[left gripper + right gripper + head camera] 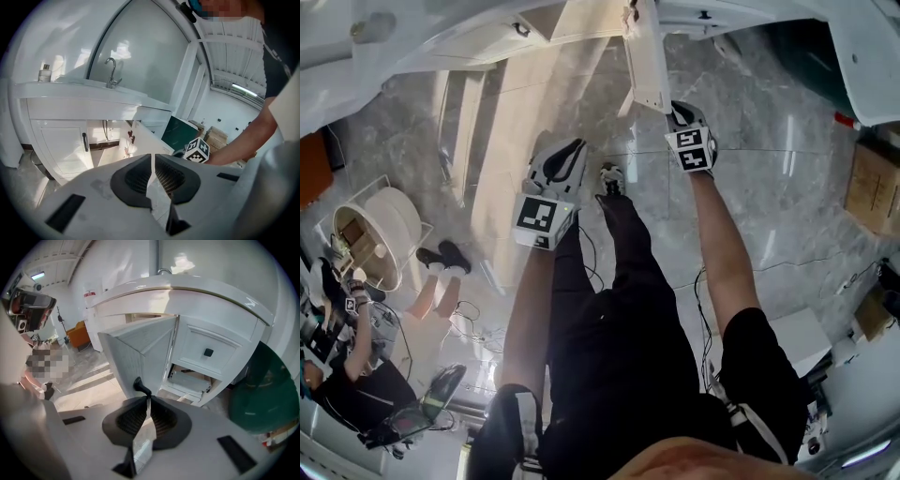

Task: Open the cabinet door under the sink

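Grey marble floor (769, 187) underfoot; person stands facing the vanity.

Right gripper (148, 398): jaws pressed together, tips pinching the black handle (139, 385) of the right-hand cabinet door (140, 352). Handle lies dead ahead of the jaws, touching them, running up and left from the tips. Door stands upright and well open, its free edge toward the gripper, hinge side away at the cabinet. Right arm is the nearer one and the one on the job.

Left gripper (153, 157): jaws together, nothing between them; held lower and to the left, well apart from the door.

Judgement: task close to done. Any further move is an arc about the upright hinge line, pull toward the person.

Beyond: left-hand door (61, 145) shut, upright black bar handle (85, 142). Opening under the sink shows between the doors. Drawer front with square knob (208, 352) to the right. Above, white counter (93, 89), faucet (110, 72), small bottle (45, 73). Far right, dark green object (262, 390); cardboard boxes (218, 137) further back.
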